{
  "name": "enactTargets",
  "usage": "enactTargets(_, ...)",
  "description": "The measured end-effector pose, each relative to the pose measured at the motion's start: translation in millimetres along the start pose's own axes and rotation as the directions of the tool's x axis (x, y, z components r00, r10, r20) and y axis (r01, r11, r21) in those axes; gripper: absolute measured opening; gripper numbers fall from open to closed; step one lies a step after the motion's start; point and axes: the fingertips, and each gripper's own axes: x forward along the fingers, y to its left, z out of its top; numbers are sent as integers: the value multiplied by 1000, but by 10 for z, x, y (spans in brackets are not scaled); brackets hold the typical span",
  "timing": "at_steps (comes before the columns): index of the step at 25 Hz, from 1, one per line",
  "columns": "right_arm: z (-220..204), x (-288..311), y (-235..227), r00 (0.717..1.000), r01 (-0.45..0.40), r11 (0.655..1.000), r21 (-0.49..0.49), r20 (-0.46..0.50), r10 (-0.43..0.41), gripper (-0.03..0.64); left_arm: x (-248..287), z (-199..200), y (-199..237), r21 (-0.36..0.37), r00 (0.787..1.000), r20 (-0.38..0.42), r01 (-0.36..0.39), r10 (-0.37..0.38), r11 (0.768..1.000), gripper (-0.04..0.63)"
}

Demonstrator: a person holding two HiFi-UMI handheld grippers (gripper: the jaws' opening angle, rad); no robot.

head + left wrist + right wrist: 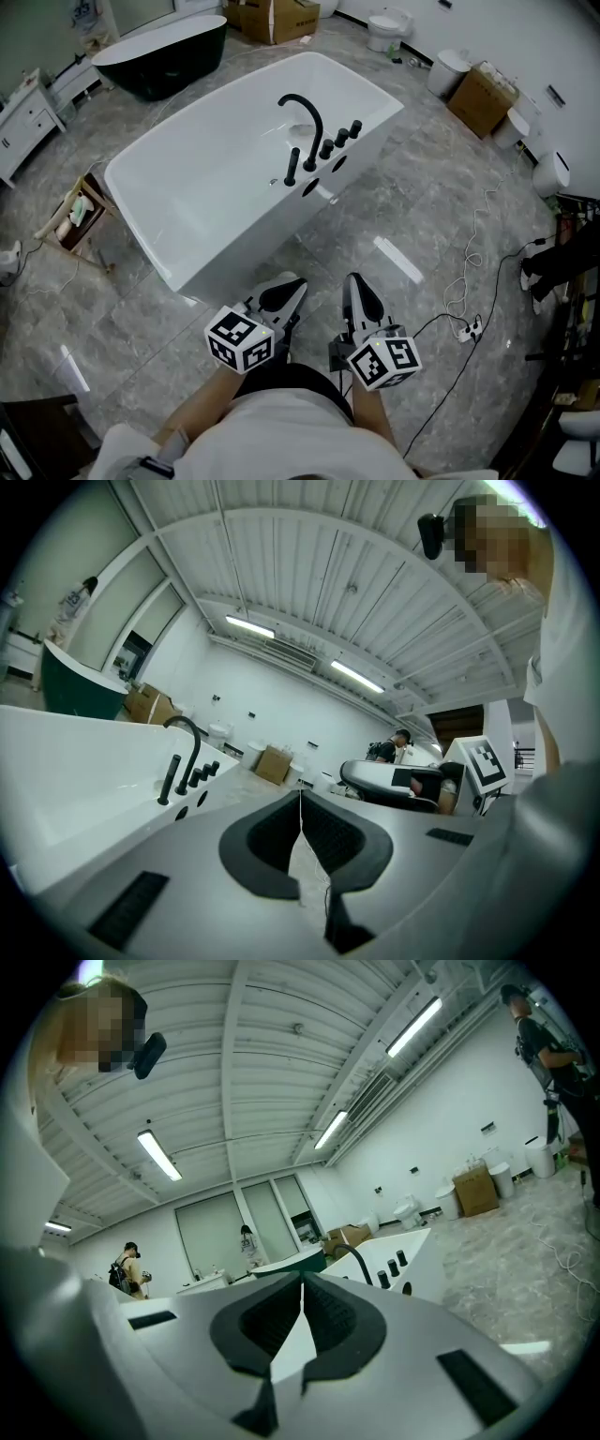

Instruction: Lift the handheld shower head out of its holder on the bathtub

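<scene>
A white bathtub fills the middle of the head view. On its near rim stand a curved black faucet, the upright black handheld shower head in its holder, and three black knobs. The left gripper view shows the shower head left of the faucet. My left gripper and right gripper hover side by side over the floor, short of the tub's near wall. Both point toward it. The left gripper and the right gripper are shut, with nothing held.
A dark green tub stands at the back left, with cardboard boxes and toilets behind. Another box sits at the right. Cables trail on the floor right of me. A wooden rack leans left of the tub.
</scene>
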Motion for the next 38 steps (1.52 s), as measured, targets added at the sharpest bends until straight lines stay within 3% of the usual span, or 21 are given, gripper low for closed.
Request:
enactTargets(7, 95, 378, -26, 997, -78, 996, -38, -4, 78, 18, 266, 215, 298, 4, 999, 33, -23, 23, 1000, 12)
enactTargets(22, 539, 1610, -577, 996, -89, 996, -29, 3, 89, 17, 1164, 797, 1149, 9, 1000, 11, -25, 25, 1000, 12)
enactTargets(28, 782, 2147, -675, 989, -137, 990, 31, 67, 134, 17, 1412, 1041, 1628, -13, 998, 20, -56, 56, 998, 12)
enactTargets(33, 835, 2598, -805, 993, -112, 993, -32, 28, 113, 17, 1655, 1242, 1988, -20, 998, 35, -54, 54, 998, 12)
enactTargets(38, 856, 3036, -843, 989, -148, 985, -93, -32, 146, 20, 1904, 1447, 2288, -14, 997, 51, -53, 54, 998, 12)
